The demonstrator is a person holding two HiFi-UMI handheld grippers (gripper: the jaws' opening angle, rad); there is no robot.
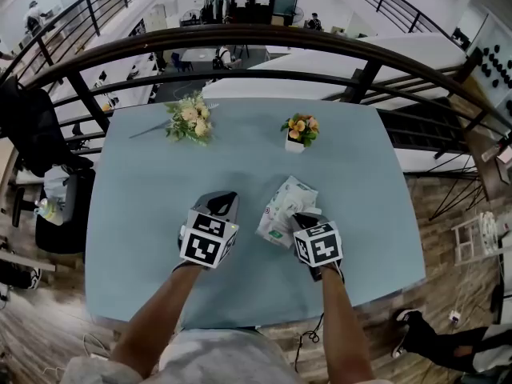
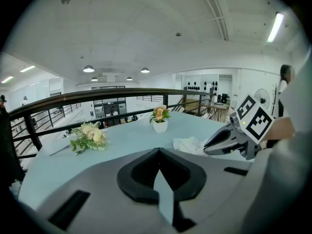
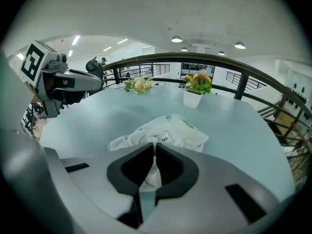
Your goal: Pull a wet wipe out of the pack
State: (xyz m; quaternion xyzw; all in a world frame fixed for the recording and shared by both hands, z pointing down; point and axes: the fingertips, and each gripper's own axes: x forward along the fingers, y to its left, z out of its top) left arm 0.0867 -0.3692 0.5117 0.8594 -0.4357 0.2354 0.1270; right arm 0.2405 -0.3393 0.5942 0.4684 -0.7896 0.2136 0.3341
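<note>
Your right gripper [image 1: 298, 218]: jaws pinched together on a white wet wipe [image 3: 151, 175] at the near end of the pack [image 1: 285, 202], which lies on the light blue table [image 1: 136, 214] right of centre. Your left gripper [image 1: 218, 199]: jaws closed with nothing between them, just left of the pack. Toward the table's far edge: a loose bouquet [image 1: 190, 120] and a small potted flower [image 1: 299, 130].

Wipe pack [image 1: 284, 206] is lying on the table [image 1: 136, 214], right of centre. Flower pot [image 1: 299, 131] is standing behind it. Bouquet [image 1: 190, 120] is lying far left. Railing [image 1: 240, 34] is running beyond.
</note>
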